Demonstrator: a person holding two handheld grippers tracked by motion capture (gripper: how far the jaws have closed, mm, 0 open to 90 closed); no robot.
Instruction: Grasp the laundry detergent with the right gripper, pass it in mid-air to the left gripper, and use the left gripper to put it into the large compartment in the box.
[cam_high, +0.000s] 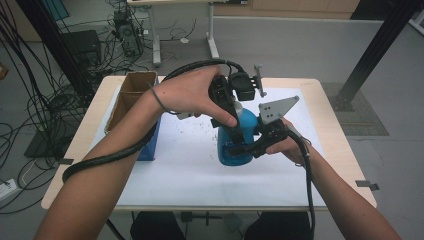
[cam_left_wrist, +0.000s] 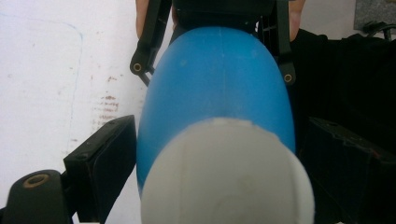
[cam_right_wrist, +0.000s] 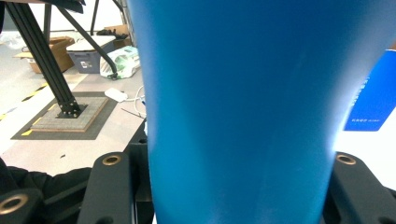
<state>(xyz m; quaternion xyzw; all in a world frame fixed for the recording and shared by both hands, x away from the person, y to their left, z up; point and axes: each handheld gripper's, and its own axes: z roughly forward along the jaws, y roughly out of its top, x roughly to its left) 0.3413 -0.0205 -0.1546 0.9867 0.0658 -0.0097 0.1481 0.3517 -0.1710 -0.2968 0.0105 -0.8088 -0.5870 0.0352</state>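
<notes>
**Two Grippers Close In on a Blue Bottle at Mid-Table**

A blue bottle (cam_high: 236, 145) stands upright on the white sheet (cam_high: 175, 170) covering a light wooden table (cam_high: 335, 130), just right of the table's middle, with a hand-held gripper working on it from each side. The right gripper (cam_high: 245, 149), carried by the person's right hand (cam_high: 287, 145) and topped by a grey three-cornered plate (cam_high: 276, 109), comes in level from the right and clamps the bottle's lower body; in the right gripper view the blue wall (cam_right_wrist: 238, 112) fills the space between the two black jaws, which press against it on either side. The left gripper (cam_high: 231, 107), in the left hand (cam_high: 192, 92), points down over the bottle's top. In the left gripper view its jaws stand either side of the bottle's white cap (cam_left_wrist: 226, 175), with the blue shoulder (cam_left_wrist: 219, 79) beyond; the left-hand pad sits right against the bottle, but whether the jaws are actually squeezing the cap cannot be told. The same view catches the right gripper's black links (cam_left_wrist: 140, 60) hugging the bottle farther down. Brown specks (cam_high: 197, 122) dot the sheet left of the bottle. At the table's left edge sits an open cardboard box (cam_high: 131, 92), with a blue box (cam_high: 152, 142) just in front of it. Black cables trail from both grippers across the forearms.
</notes>
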